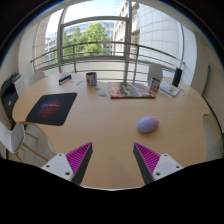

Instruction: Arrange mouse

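Note:
A pale lilac mouse (148, 124) lies on the round wooden table (105, 125), beyond my right finger and a little to its right. A black mouse mat (52, 108) lies on the table's left part, well beyond my left finger. My gripper (113, 160) is open and empty, held above the near part of the table, with its magenta pads (78, 159) spread wide. Nothing stands between the fingers.
At the table's far side stand a small cup (91, 78), a red-covered book or magazine (131, 91), a white box (154, 84) and a dark speaker (177, 77). A chair (9, 97) stands at the left. A large window with a railing lies behind.

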`<control>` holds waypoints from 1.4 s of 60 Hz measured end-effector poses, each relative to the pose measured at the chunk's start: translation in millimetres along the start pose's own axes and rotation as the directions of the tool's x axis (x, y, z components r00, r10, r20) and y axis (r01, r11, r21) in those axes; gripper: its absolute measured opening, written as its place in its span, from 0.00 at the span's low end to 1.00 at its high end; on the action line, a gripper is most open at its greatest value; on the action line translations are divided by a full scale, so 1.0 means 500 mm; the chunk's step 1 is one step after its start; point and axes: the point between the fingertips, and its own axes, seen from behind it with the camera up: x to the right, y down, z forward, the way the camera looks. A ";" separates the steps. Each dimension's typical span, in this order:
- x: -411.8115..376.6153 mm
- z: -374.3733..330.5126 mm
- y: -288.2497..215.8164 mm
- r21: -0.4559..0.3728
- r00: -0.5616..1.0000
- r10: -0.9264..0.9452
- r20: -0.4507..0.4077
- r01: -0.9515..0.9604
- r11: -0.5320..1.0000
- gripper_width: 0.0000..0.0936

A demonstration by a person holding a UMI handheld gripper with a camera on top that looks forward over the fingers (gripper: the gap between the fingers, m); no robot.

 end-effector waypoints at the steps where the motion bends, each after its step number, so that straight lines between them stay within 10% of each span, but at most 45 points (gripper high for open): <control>1: 0.019 0.010 0.001 0.005 1.000 0.002 -0.012 -0.002 1.000 0.90; 37: 0.254 0.314 -0.113 0.073 0.983 0.165 -0.081 -0.159 0.985 0.89; 45: 0.255 0.346 -0.136 0.089 0.985 0.140 -0.101 -0.131 0.987 0.61; 63: 0.264 0.347 -0.145 0.060 0.982 0.103 -0.158 -0.095 0.994 0.46; 84: -0.054 0.066 -0.604 0.449 0.982 0.140 -0.127 -0.069 0.891 0.46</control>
